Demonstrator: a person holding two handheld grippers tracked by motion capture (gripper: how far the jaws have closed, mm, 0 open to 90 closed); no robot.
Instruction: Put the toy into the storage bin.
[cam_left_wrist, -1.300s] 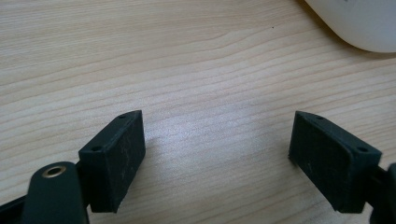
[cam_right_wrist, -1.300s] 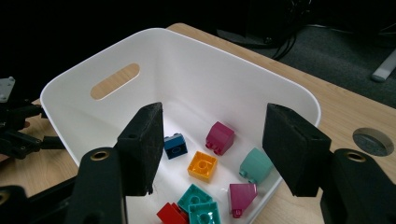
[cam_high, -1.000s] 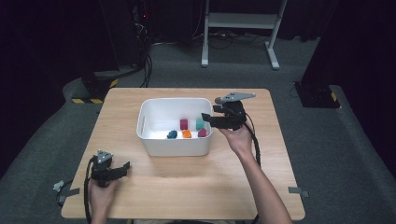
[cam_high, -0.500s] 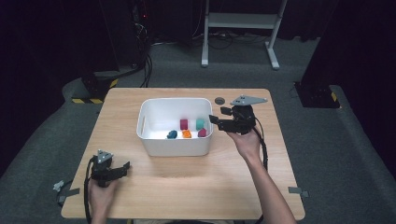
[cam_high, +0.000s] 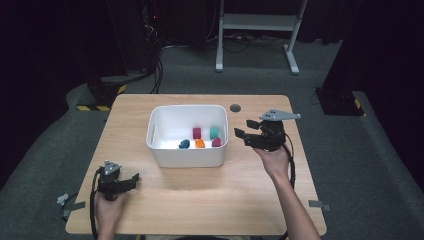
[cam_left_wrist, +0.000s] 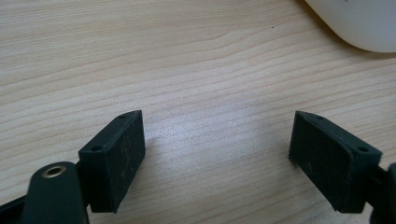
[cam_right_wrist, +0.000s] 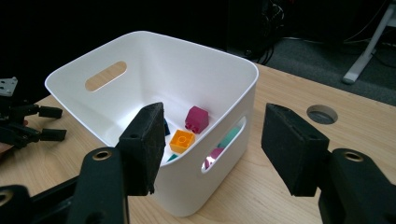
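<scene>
Left gripper (cam_high: 131, 180) rested low on the table (cam_high: 210, 200) at the near left corner, held in the person's left hand (cam_high: 107, 202). Its jaws stood wide apart with bare wood between them and nothing gripped; in the left gripper view the bin's (cam_left_wrist: 359, 23) rounded white wall lay beyond, well apart from the jaws.

Right gripper (cam_high: 241, 137) was held in the right hand (cam_high: 272, 160), above the table just to the right of the bin (cam_high: 187, 157) and pointing at it. Its jaws were likewise wide open and empty, clear of the bin's wall.

Inside the bin lay small blocks: a blue one (cam_high: 184, 144), an orange one (cam_high: 200, 143) and a magenta one (cam_high: 216, 142) along the near side, with a dark red block (cam_high: 197, 132) and a teal block (cam_high: 214, 132) just behind them. None touched either gripper.

Beyond the right gripper, a round grommet (cam_high: 235, 108) sat in the tabletop near the far edge.
</scene>
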